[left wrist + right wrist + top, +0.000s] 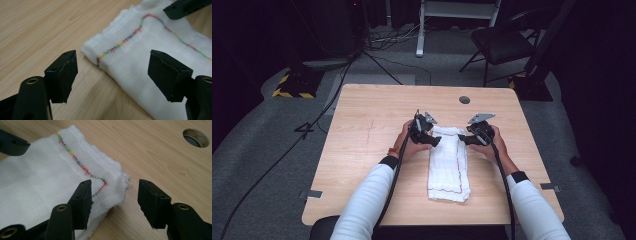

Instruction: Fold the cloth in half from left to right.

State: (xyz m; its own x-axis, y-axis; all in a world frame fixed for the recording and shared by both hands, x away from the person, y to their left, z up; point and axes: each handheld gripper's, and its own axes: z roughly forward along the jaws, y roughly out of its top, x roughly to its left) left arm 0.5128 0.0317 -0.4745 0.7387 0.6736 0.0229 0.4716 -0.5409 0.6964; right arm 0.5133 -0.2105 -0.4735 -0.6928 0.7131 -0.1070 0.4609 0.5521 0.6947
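Note:
A folded white cloth [448, 165] with rainbow stitching lies lengthwise on the wooden table [377, 115]. My left gripper [432, 140] is at the cloth's far left corner, my right gripper [464, 139] at its far right corner. In the left gripper view the left gripper [113, 60] is open, and the stitched corner of the cloth [150, 37] lies between its jaws, untouched. In the right gripper view the right gripper [117, 187] is open around the other corner of the cloth [37, 170], one jaw over the fabric and one over bare wood.
A round cable hole [464, 100] is in the table near its far edge, beyond the right gripper. A black folding chair [502, 42] and floor cables [312, 125] lie past the table. Bare wood spreads left of the cloth.

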